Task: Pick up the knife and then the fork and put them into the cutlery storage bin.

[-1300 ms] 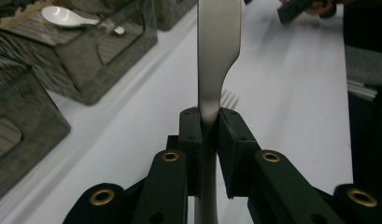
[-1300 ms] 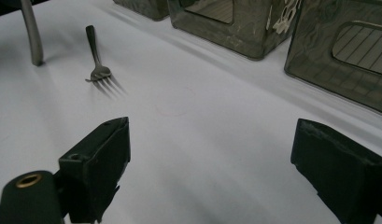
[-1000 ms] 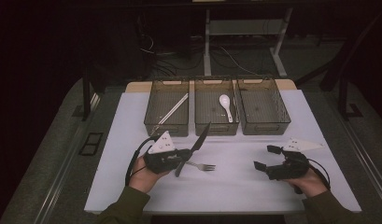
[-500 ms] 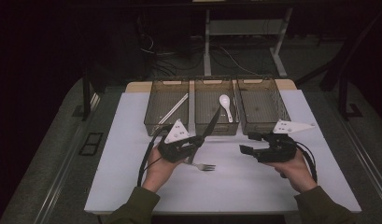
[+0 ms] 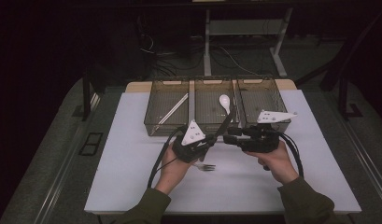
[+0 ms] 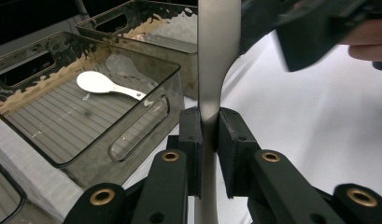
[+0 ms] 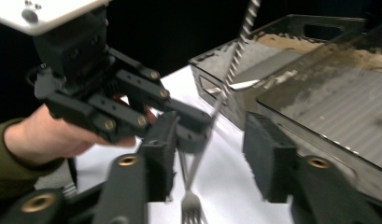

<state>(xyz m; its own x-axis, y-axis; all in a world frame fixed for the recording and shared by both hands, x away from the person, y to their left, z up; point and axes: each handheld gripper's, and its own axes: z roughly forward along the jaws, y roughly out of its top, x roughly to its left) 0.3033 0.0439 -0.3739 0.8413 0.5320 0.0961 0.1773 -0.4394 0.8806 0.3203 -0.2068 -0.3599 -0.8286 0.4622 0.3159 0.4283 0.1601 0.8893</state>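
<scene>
My left gripper (image 5: pixel 208 140) is shut on a metal knife (image 5: pixel 224 122), whose blade slants up toward the bins. In the left gripper view the two pads (image 6: pixel 191 135) squeeze the knife (image 6: pixel 216 56) upright. My right gripper (image 5: pixel 229 135) faces it from the right, tips close to the knife. Its jaws have just been closing. In the right gripper view the serrated knife (image 7: pixel 226 84) stands in the gap of my right gripper (image 7: pixel 214 158), and neither pad touches it. A fork (image 5: pixel 205 166) lies on the white mat under the left hand.
Three clear bins stand in a row at the mat's far edge. The left bin (image 5: pixel 153 122) holds chopsticks (image 5: pixel 174 108), the middle one a white spoon (image 5: pixel 224 102), and beside it is the right bin (image 5: pixel 272 88). Cables trail from both grippers.
Both hands have come together toward the middle, in front of the bins. The left one carried the knife right, away from the fork. The right gripper moved left and its jaws narrowed.
</scene>
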